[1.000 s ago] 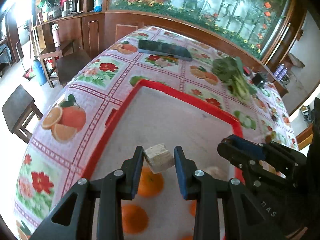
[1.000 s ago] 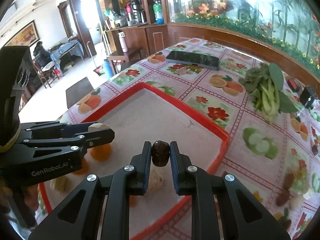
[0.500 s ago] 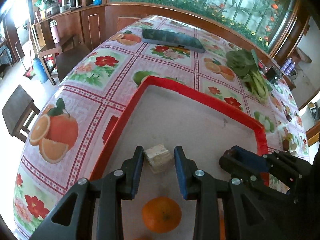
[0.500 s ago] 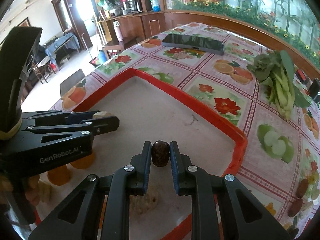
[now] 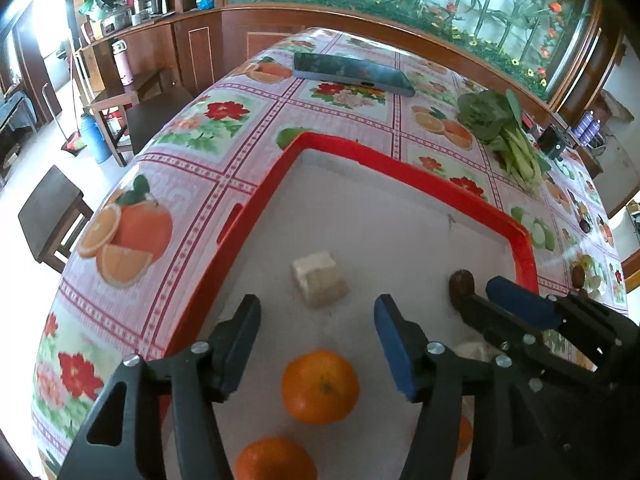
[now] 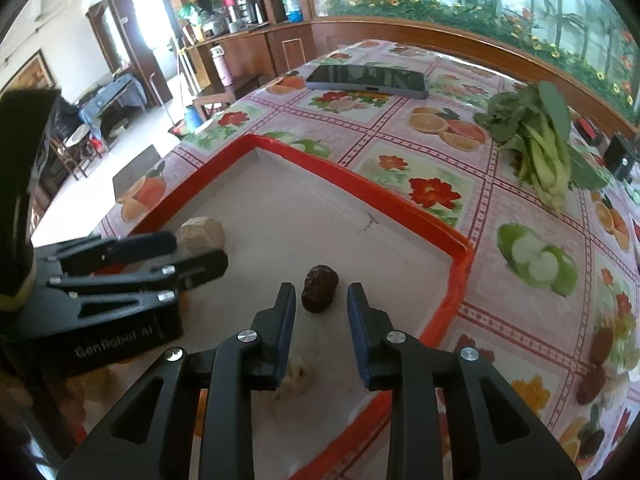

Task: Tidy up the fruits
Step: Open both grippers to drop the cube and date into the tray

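Observation:
A red-rimmed tray (image 5: pixel 404 168) with a white floor lies on the fruit-print tablecloth. A pale cut fruit chunk (image 5: pixel 319 278) rests on the tray floor just ahead of my open left gripper (image 5: pixel 316 322); it also shows in the right wrist view (image 6: pixel 201 233). A dark brown date-like fruit (image 6: pixel 319 288) lies on the tray between the tips of my open right gripper (image 6: pixel 321 300), and shows in the left wrist view (image 5: pixel 461 285). Two oranges (image 5: pixel 320 386) (image 5: pixel 275 459) lie below the left gripper. A pale lumpy fruit (image 6: pixel 298 372) lies under the right gripper.
A dark phone (image 5: pixel 352 73) lies at the table's far end. A bunch of leafy greens (image 6: pixel 540 140) lies right of the tray (image 6: pixel 360 188), with a small black box (image 6: pixel 619 158) beyond. Chairs and stools stand off the table's left side.
Both grippers have opened. The left let the pale chunk down onto the tray; the right let the dark fruit down near the tray's right rim.

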